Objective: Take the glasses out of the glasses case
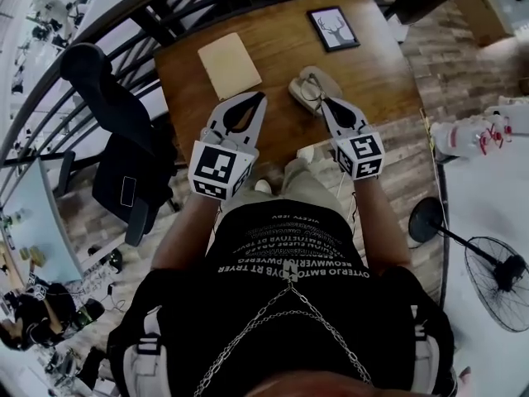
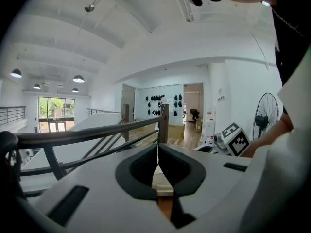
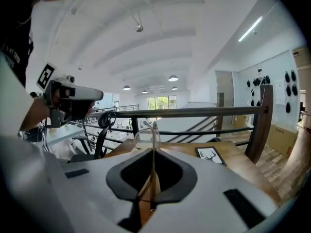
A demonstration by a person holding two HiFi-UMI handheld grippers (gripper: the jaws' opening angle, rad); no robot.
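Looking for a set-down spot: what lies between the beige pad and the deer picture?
Head view: bare wooden table between the beige pad and the framed deer picture.

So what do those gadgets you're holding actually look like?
They are two matching tools of pale grey plastic. The left gripper and right gripper each taper to two fingers, lined with dark pads around an oval gap. Each carries a cube with black-and-white square markers. The person wears a black T-shirt with white lettering.

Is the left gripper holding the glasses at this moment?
No, the left gripper has its jaws together with nothing between them; the glasses are clamped in the right gripper.
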